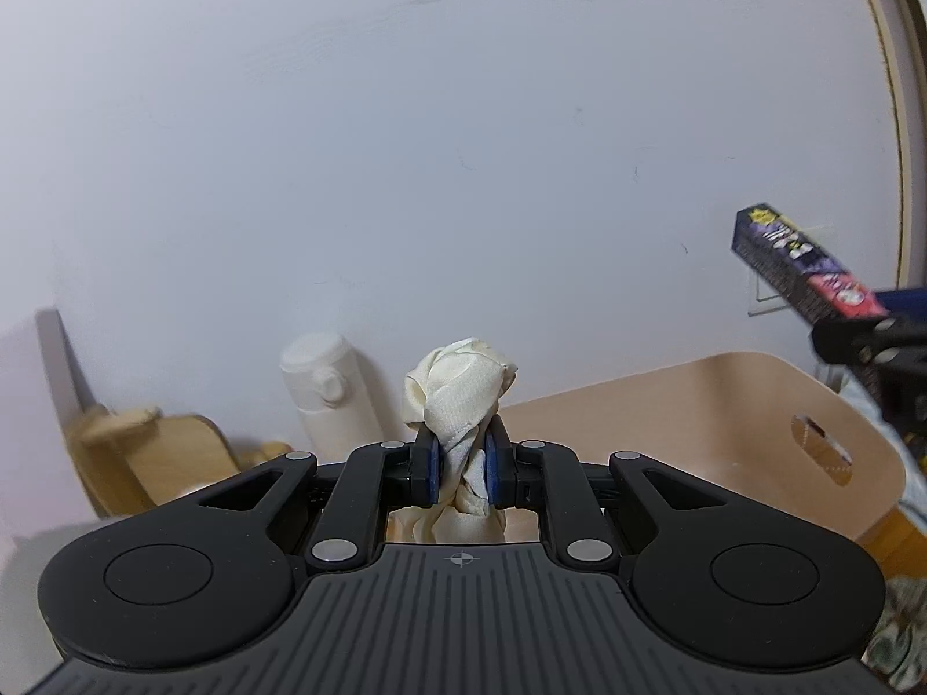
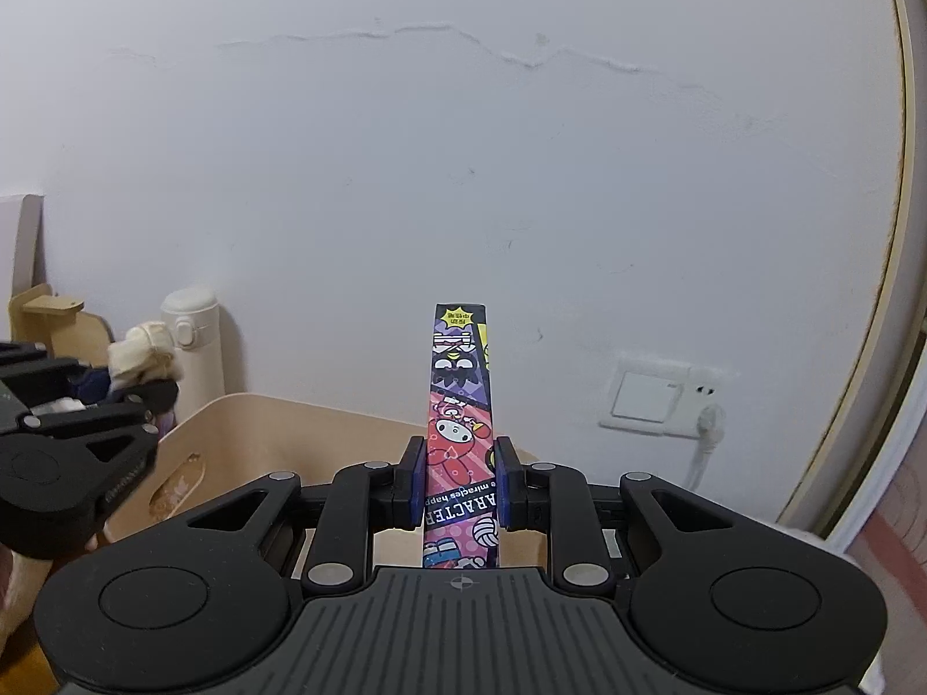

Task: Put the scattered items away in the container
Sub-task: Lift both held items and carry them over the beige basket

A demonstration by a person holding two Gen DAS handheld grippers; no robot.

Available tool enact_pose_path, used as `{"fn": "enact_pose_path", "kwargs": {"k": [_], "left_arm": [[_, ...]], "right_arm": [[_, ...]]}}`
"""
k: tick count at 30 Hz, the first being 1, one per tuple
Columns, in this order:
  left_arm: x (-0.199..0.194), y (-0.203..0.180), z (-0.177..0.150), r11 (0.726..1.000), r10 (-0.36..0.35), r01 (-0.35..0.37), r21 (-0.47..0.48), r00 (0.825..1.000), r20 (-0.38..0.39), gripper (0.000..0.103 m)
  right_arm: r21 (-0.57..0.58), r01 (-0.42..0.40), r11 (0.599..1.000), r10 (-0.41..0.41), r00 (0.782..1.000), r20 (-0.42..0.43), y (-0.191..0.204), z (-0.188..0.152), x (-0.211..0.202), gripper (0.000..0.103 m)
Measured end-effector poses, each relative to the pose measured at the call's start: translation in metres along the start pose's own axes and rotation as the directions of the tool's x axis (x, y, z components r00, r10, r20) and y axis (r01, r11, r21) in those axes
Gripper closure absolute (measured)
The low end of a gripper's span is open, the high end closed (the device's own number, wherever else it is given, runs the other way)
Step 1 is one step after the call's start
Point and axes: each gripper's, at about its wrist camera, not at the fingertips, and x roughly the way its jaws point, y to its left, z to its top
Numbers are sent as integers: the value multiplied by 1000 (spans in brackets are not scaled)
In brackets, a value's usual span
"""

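Observation:
My left gripper (image 1: 462,466) is shut on a bunched cream cloth (image 1: 457,391), which bulges above the blue pads and hangs below them. The same cloth (image 2: 145,356) and left gripper (image 2: 148,397) show at the left of the right wrist view. My right gripper (image 2: 459,480) is shut on a long colourful cartoon-printed box (image 2: 460,394) that sticks up between the pads. This box (image 1: 802,263) juts in from the right of the left wrist view. A light wooden container (image 1: 695,423) with a handle slot (image 1: 820,449) sits ahead, below both grippers; its wall (image 2: 272,434) fills the middle of the right wrist view.
A white flask (image 1: 330,399) stands against the wall, left of the container, also seen as the flask (image 2: 194,347). A small wooden piece (image 1: 139,452) lies further left. A wall switch and socket (image 2: 666,397) with a white plug sit to the right.

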Motion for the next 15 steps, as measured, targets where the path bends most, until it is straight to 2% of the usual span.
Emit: {"fn": "enact_pose_path", "kwargs": {"k": [9,13,15], "left_arm": [[53,-4,-1,998,-25,19,-63,996,-88,89],[76,-3,0,996,-50,37,-85,986,-159,89],[87,-4,-1,993,-76,55,-105,975,-207,88]], "right_arm": [[107,-13,994,18,999,-43,-8,2,59,82],[122,-12,993,23,996,-92,-8,-2,83,82],[117,-19,993,34,991,-129,-7,-7,96,82]]}}
